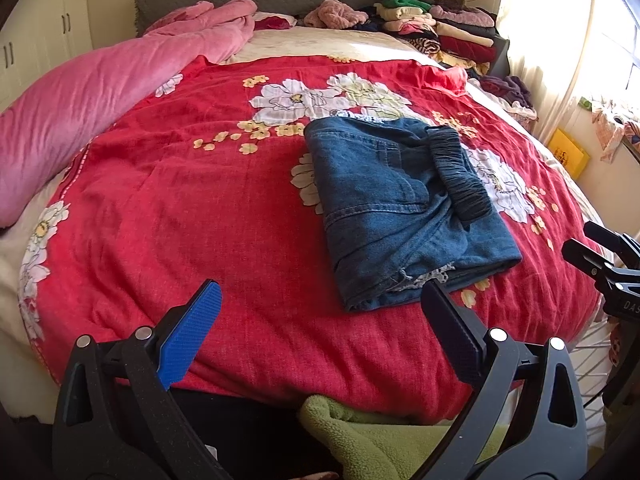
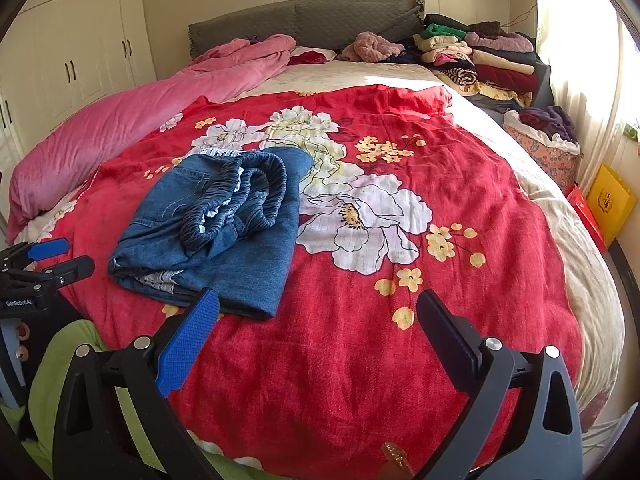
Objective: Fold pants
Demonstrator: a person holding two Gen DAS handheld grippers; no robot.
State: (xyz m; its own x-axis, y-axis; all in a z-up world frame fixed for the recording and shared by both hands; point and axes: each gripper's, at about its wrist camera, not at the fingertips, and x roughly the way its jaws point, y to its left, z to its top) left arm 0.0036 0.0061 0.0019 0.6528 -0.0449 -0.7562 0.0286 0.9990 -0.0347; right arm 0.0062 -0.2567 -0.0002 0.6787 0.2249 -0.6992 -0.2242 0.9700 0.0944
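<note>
Blue denim pants (image 1: 404, 208) lie folded into a compact bundle on the red floral bedspread (image 1: 200, 208), dark elastic waistband on top. They also show in the right wrist view (image 2: 216, 232), left of centre. My left gripper (image 1: 320, 292) is open and empty, held above the bed's near edge just in front of the pants. My right gripper (image 2: 318, 300) is open and empty, to the right of the pants. It also shows in the left wrist view (image 1: 592, 248) at the right edge. The left gripper also shows in the right wrist view (image 2: 56, 258) at the far left.
A pink quilt (image 1: 100, 100) lies bunched along the bed's left side. Stacks of folded clothes (image 2: 480, 56) sit at the far right by the grey headboard (image 2: 304, 16). A basket of clothes (image 2: 548, 140) and a yellow box (image 2: 608, 200) stand beside the bed. A green fleece (image 1: 380, 440) is below my grippers.
</note>
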